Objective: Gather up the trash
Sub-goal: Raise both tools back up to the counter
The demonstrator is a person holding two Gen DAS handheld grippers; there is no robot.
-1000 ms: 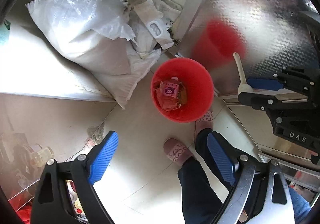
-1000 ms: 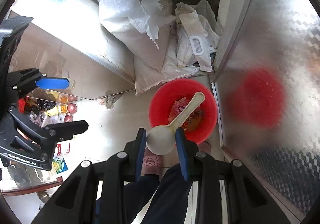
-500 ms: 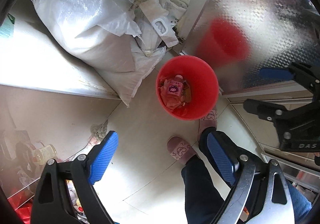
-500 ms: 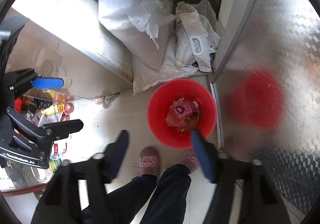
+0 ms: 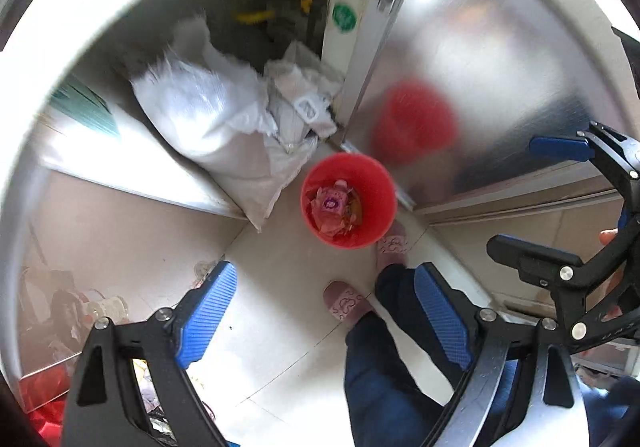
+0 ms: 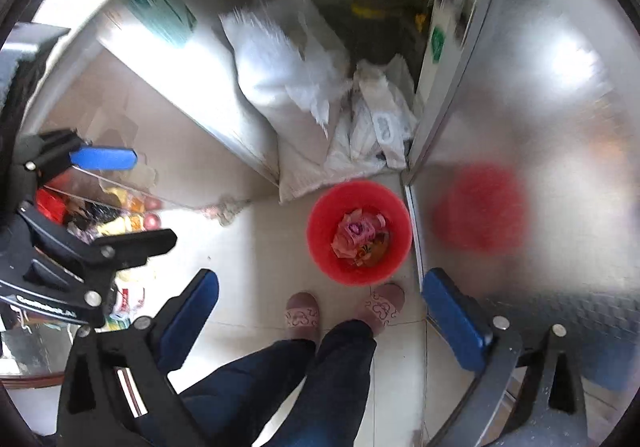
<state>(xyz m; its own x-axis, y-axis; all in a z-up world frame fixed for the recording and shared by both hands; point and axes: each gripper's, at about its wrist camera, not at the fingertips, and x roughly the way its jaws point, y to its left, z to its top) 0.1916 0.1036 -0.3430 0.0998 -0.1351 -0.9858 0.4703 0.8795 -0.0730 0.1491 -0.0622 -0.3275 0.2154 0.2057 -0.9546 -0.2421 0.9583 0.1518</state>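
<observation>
Both your grippers, left gripper (image 5: pixel 324 311) and right gripper (image 6: pixel 320 315), have jaws spread wide, gripping nothing. The red bin (image 6: pixel 394 207) sits on the floor by your slippers (image 6: pixel 303 314), pink wrappers (image 6: pixel 356 233) piled inside.

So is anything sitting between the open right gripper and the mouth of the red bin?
Nothing visible does. The right gripper hangs open above the red bin, whose mouth is uncovered; only trash lies inside.

Red trash bucket (image 5: pixel 349 199) stands on the floor, holding pink wrappers (image 5: pixel 331 205). White sacks (image 5: pixel 224 127) lie just left of it; pink slippers (image 5: pixel 347 302) just below. Left gripper (image 5: pixel 324 315) hangs above, jaws spread, empty.
</observation>
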